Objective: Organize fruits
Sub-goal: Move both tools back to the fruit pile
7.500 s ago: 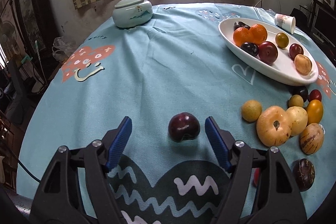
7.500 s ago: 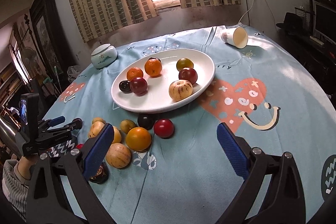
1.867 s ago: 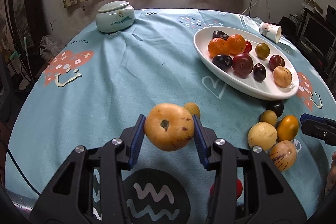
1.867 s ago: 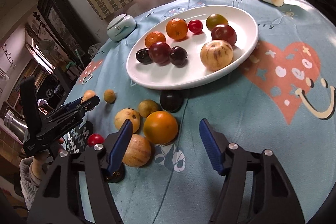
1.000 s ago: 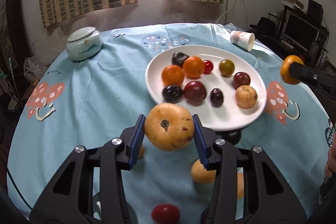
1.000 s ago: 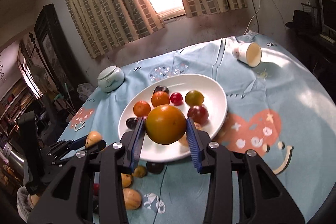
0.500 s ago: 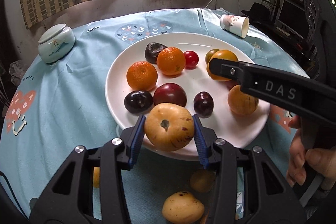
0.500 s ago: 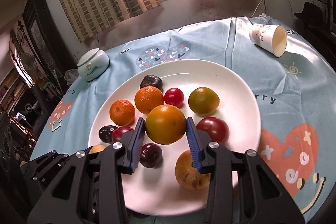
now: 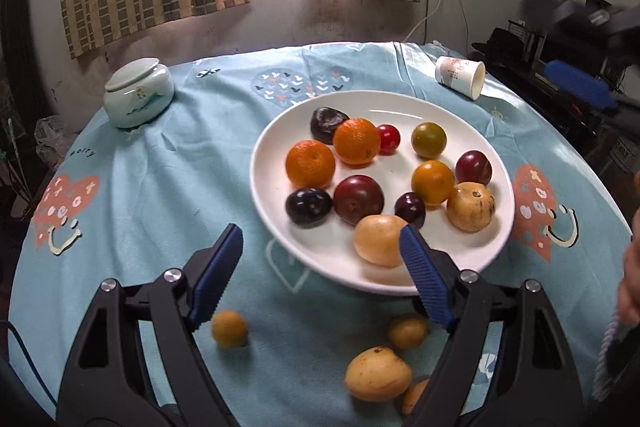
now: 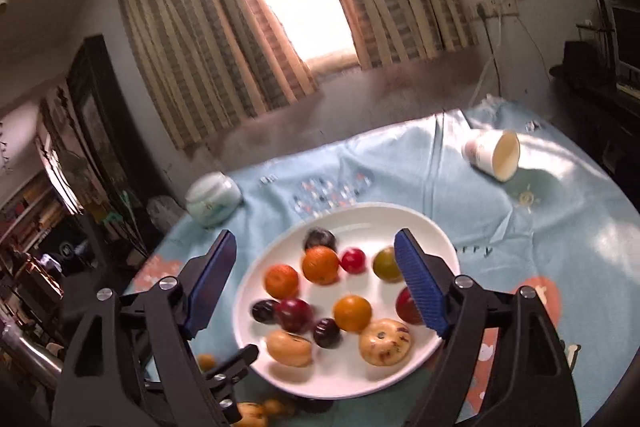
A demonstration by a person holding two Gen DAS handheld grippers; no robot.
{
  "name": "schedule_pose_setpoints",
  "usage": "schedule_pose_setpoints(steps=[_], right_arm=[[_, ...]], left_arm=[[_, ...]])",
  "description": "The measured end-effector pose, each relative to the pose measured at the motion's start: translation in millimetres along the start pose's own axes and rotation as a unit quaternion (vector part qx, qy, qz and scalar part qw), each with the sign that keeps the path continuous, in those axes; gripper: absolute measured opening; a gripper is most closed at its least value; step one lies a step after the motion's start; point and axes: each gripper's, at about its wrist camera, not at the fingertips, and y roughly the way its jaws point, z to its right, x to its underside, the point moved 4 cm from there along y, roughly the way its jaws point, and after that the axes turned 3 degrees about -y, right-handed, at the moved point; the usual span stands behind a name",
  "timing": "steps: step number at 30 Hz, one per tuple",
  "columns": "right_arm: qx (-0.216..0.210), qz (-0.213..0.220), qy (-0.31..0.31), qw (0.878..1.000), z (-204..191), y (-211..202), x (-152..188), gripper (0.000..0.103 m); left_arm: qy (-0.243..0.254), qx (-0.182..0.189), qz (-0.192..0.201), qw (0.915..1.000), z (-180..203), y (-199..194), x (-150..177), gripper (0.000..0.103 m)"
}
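A white plate (image 9: 440, 111) holds several fruits: oranges, dark plums, red and yellow ones. A tan round fruit (image 9: 378, 239) lies on its near side, just beyond the right finger of my left gripper (image 9: 320, 243). That gripper's jaws are opening and nothing is between them. An orange fruit (image 10: 352, 313) rests mid-plate (image 10: 380, 219), below my right gripper (image 10: 316, 247). Its jaws are also opening and are empty, raised above the plate. The right gripper (image 9: 580, 91) shows blurred at the left wrist view's upper right.
Three yellow fruits (image 9: 229, 328) (image 9: 407, 330) (image 9: 378, 373) lie loose on the blue cloth near the plate. A paper cup (image 9: 460, 77) lies tipped over at the back right. A lidded ceramic jar (image 9: 138, 93) stands at the back left. Part of a hand (image 9: 630, 291) shows at the right.
Both grippers have opened and let go. The tan fruit and the orange fruit now lie on the plate. The right gripper has risen and drawn away to the right.
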Motion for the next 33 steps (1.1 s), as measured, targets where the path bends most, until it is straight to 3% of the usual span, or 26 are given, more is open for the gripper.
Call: schedule_pose_setpoints(steps=[2,5,7,9,11,14,16,20,27,33], right_arm=[[-0.008,0.029,-0.029,0.999,-18.1,-30.2,-5.5,0.102],[0.001,0.018,-0.064,0.998,-25.6,-53.2,21.9,0.102],[0.017,0.021,-0.047,0.999,-10.5,-62.3,52.5,0.102],[0.024,-0.021,-0.014,0.999,7.4,-57.2,75.3,0.102],[0.016,-0.046,0.031,0.998,22.7,-52.8,84.7,0.102],[0.021,-0.044,0.063,0.997,35.0,-52.7,86.2,0.102],[0.024,-0.048,0.067,0.996,37.8,-50.8,87.9,0.102],[0.016,-0.066,0.063,0.996,31.8,-46.2,92.9,0.102],[0.015,-0.070,0.055,0.996,27.4,-47.5,93.6,0.102],[0.023,-0.084,0.055,0.995,29.7,-42.7,96.3,0.102]], left_arm=[[-0.006,-0.014,0.007,0.9999,-13.7,-14.7,6.7,0.085],[-0.004,-0.015,0.009,0.9998,-25.4,-35.1,30.9,0.086],[-0.002,-0.008,0.008,0.9999,-28.3,-42.9,54.0,0.087],[0.008,-0.034,0.002,0.9994,-28.1,-43.0,67.2,0.087],[0.015,-0.035,0.014,0.9992,-26.7,-46.2,67.6,0.087],[-0.008,-0.052,0.021,0.9984,-40.8,-46.6,65.1,0.087],[-0.040,-0.069,0.007,0.9968,-61.8,-38.2,64.7,0.087],[-0.090,-0.064,-0.022,0.9936,-88.5,-22.1,65.4,0.087],[-0.007,-0.105,-0.008,0.9944,-59.2,-16.8,65.8,0.087],[0.002,-0.105,-0.021,0.9943,-56.7,-6.4,65.9,0.087]])
